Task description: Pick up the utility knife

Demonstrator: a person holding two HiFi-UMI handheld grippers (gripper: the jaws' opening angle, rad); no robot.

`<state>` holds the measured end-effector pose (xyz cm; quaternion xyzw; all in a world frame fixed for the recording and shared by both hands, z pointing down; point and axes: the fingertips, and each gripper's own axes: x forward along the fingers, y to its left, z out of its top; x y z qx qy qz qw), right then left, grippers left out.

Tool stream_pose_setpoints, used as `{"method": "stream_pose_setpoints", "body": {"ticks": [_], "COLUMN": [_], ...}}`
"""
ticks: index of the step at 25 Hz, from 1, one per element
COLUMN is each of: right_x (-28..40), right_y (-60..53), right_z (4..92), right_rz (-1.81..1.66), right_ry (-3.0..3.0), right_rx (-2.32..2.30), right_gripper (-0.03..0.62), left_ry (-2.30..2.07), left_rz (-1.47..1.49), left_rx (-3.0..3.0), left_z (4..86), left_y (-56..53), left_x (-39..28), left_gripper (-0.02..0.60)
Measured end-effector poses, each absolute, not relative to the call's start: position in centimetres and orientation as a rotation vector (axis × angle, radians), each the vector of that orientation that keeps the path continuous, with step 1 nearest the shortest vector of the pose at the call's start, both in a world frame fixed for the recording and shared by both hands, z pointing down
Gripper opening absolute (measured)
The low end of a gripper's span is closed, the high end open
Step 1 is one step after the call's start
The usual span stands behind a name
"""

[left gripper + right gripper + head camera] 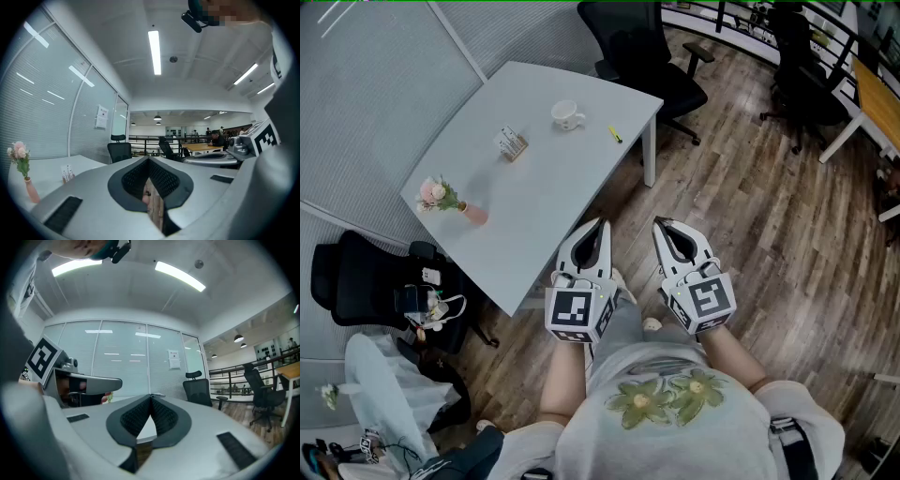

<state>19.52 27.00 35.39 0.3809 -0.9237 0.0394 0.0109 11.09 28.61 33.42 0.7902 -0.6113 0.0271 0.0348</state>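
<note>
Left gripper [598,224], right gripper [662,224] closed, empty; vase [474,215] holds flowers [436,194].

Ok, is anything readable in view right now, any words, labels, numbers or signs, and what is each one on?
No text is legible in any view.
White paper sheet on the glass wall: print too small to read.
Small card stand on the white table: markings too small to read.
Black-and-white marker cubes: square patterns only, no words.

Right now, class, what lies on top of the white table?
A white mug, a small yellow utility knife, a card stand and a pink flower vase. The tabletop hides what is beneath.
</note>
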Motion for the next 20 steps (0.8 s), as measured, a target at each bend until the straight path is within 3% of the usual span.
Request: {"method": "stream_pose_setpoints", "body": {"ticks": [20], "right_x": [11.3], "right_y": [14.3], "right_z": [36.2], "right_rz": [0.055], "right_ry": [-2.843], "right_rx": [1.186], "right_gripper": [0.006], "left_ry": [-1.840], "left_rz": [0.030], "left_rx": [2.357], "left_z": [35.5], "left_y": [15.9], "left_x": [3.2], "left_gripper": [0.001]}}
